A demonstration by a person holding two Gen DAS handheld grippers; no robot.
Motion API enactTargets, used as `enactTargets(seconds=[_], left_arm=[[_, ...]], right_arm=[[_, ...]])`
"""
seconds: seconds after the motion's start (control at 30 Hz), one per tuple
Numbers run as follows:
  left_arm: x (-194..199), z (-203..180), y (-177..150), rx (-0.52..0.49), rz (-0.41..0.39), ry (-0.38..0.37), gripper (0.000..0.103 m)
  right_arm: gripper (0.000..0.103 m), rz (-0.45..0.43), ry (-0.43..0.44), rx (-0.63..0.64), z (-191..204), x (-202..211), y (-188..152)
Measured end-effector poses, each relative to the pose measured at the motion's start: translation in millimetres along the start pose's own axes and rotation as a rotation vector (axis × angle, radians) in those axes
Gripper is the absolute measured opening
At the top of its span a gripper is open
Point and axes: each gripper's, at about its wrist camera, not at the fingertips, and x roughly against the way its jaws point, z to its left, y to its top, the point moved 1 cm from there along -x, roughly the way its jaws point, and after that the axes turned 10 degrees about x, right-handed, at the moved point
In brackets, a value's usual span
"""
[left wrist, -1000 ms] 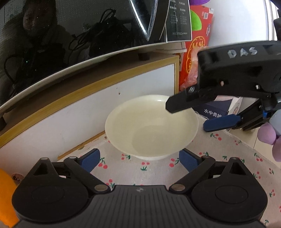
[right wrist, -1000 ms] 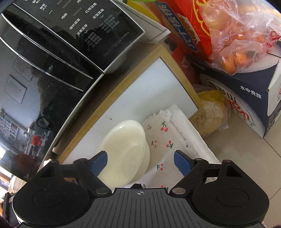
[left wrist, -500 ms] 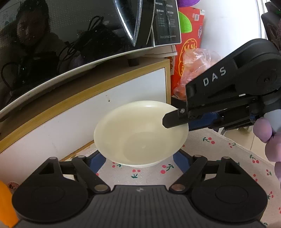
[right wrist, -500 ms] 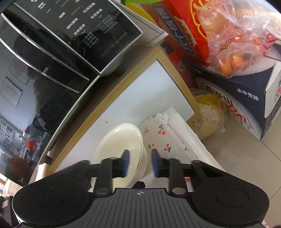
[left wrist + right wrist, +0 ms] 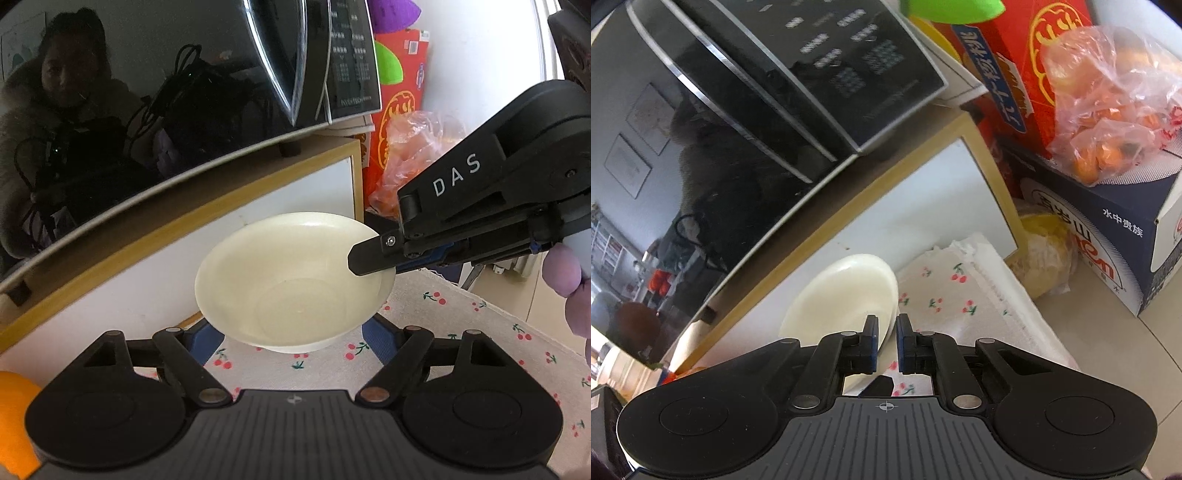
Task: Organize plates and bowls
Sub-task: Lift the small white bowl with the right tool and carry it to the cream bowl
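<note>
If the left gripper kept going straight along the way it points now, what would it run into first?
Most likely the cream bowl, which sits directly ahead between the left gripper's open fingers, its rim pinched by the right gripper. Beyond it stands the white cabinet panel; depth is uncertain.

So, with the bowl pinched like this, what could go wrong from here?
1. The right gripper holds the cream bowl only by its thin rim at one side; the bowl is tilted, so it might slip or swing out.
2. The left gripper stands open around the bowl's base without pressing it, so it may give no support if the bowl drops onto the cherry-print cloth.
3. The cabinet front is close behind; a swing could knock the bowl against it.
</note>
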Motion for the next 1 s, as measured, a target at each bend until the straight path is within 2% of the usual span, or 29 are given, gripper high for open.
enactTargets(seconds=[0.23,0.67,1.0], left_arm=[[44.8,5.9,7.8,-0.005,-0.005,0.027,0.079],[142.9,11.3,1.7,0.086,-0.052,0.050,0.081],[186.6,6.5,-6.3,0.077,-0.057,0.066,0.081]], right_arm=[[0.010,0.015,0.033,0.008,28.4,26.8,0.7],[0.010,0.044,0.074,0.103,92.7,98.7,-9.5],[0.010,0.088,0.104,0.131,130.9,141.7,-35.4]])
